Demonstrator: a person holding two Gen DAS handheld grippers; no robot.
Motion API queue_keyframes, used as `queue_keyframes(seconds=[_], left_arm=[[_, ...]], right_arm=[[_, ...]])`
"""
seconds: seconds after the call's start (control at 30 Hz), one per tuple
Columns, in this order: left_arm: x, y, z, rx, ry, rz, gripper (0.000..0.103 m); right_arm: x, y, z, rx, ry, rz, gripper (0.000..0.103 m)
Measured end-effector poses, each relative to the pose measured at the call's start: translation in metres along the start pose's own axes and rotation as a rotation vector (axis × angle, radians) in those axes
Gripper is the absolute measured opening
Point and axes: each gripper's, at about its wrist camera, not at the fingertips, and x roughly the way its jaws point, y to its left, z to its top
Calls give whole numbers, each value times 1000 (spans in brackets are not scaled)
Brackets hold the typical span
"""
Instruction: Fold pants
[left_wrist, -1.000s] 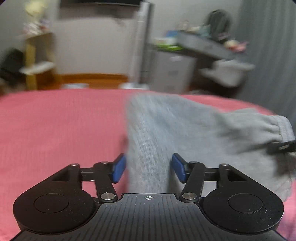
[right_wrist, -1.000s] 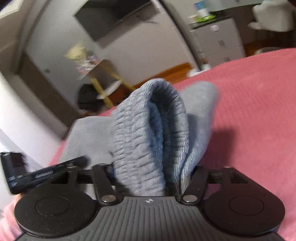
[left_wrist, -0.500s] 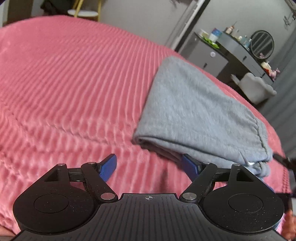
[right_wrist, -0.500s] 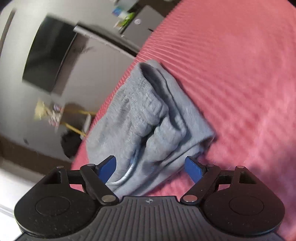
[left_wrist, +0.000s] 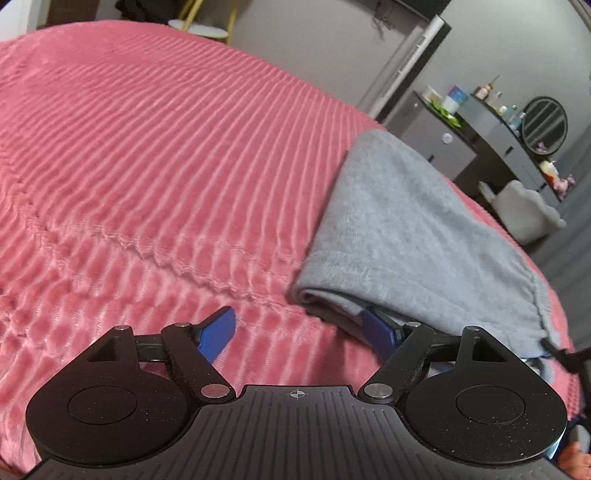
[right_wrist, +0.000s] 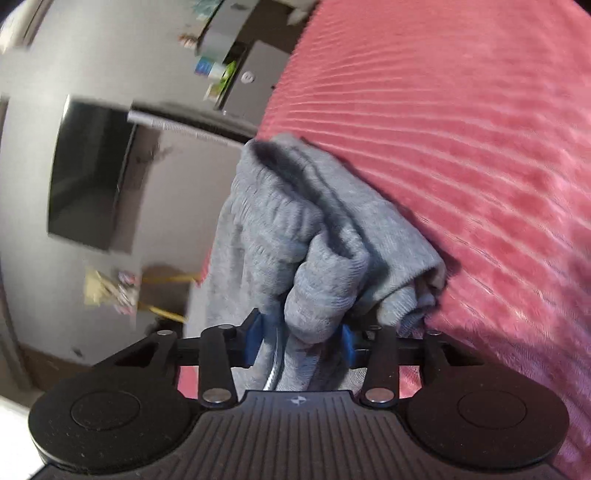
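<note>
1. One pair of grey sweatpants (left_wrist: 413, 236) lies folded into a layered bundle on the pink ribbed blanket (left_wrist: 155, 155); I judge the main folds done, with maybe one more fold or tidying left.
2. The right gripper (right_wrist: 301, 341), its jaws just closing, clamps the bunched waistband ahead of it.
3. The left gripper (left_wrist: 299, 332) gapes, grasping nothing; its right finger slips under the bundle's near edge.
4. Two grippers, one garment.

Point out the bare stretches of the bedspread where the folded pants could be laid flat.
The pink bedspread lies bare left of the grey pants, up to its far edge. The right wrist view shows another bare stretch on the pants' other side. It is crowded only where both tools meet the pants.
</note>
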Motion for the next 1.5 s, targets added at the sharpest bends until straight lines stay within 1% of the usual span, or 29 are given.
queue_keyframes(seconds=[0.03, 0.07, 0.1, 0.17, 0.27, 0.3, 0.33, 0.37, 0.4, 0.43, 0.53, 0.57, 0.63, 0.67, 0.7, 0.73, 0.8, 0.83, 0.87, 0.9, 0.93, 1.03, 1.07, 1.13, 1.23, 1.3, 1.33, 1.43, 1.5], left_arm=[[-2, 0, -1, 6, -5, 3, 83], [-2, -1, -2, 16, -15, 8, 83], [-3, -2, -2, 29, -24, 13, 83], [-3, -5, -5, 44, -34, 23, 83], [-4, -6, -8, 64, -44, 38, 83], [-5, -7, -8, 70, -52, 41, 83], [-4, -8, -7, 77, -60, 46, 83], [-5, -8, -8, 82, -70, 57, 83], [-7, -8, -8, 85, -80, 64, 83], [-8, -7, -8, 84, -87, 64, 83], [-11, -3, -6, 65, -111, 74, 83], [-11, -2, -5, 63, -108, 84, 83], [-8, 0, -5, 61, -92, 109, 83], [-8, 1, -5, 59, -89, 115, 83], [-8, 1, -4, 60, -88, 119, 83], [-8, 0, -5, 63, -88, 123, 83], [-8, -1, -5, 76, -84, 131, 84], [-7, -2, -6, 83, -79, 136, 84], [-6, -3, -6, 93, -75, 143, 84], [-6, -4, -7, 100, -71, 148, 84], [-6, -5, -7, 107, -71, 152, 84], [-8, -7, -8, 128, -76, 164, 84], [-12, -7, -9, 131, -85, 160, 83], [-21, -7, -7, 126, -122, 137, 83], [-39, -4, -5, 97, -221, 97, 83], [-46, -4, -4, 82, -300, 114, 84], [-46, -3, -3, 81, -313, 122, 84], [-33, -4, 1, 93, -266, 146, 85], [-17, -8, 5, 143, -200, 180, 86]], right_arm=[[-3, -3, 0, 17, -24, 9, 55], [-5, -4, -1, 26, -40, 12, 57], [-5, -5, 0, 32, -45, 11, 57], [1, -3, 3, 42, -40, 3, 61], [11, 5, 10, 31, -48, -27, 61], [14, 10, 12, 6, -47, -50, 57], [17, 19, 12, -50, -50, -89, 48], [17, 27, 10, -108, -55, -115, 43], [14, 36, 8, -165, -64, -126, 42], [9, 44, 5, -211, -84, -118, 40], [-4, 47, 0, -300, -133, -90, 40], [-3, 45, -2, -346, -143, -112, 40], [10, 39, -7, -470, -135, -211, 40], [14, 37, -10, -529, -123, -229, 41], [14, 37, -12, -573, -114, -227, 42], [12, 43, -14, -616, -98, -237, 45], [3, 51, -17, -661, -80, -246, 52], [-2, 52, -18, -675, -78, -242, 58], [-10, 51, -21, -686, -80, -241, 62], [-16, 49, -24, -696, -84, -248, 63], [-21, 44, -26, -703, -87, -265, 68], [-30, 23, -32, -681, -66, -356, 69], [-29, 20, -30, -672, -63, -366, 68], [-37, 29, -34, -683, -108, -340, 68], [-42, 53, -34, -758, -207, -314, 68], [-37, 67, -35, -807, -242, -324, 69], [-32, 73, -34, -831, -253, -347, 69], [-11, 79, -30, -886, -239, -398, 70], [1, 77, -27, -930, -222, -427, 77]])
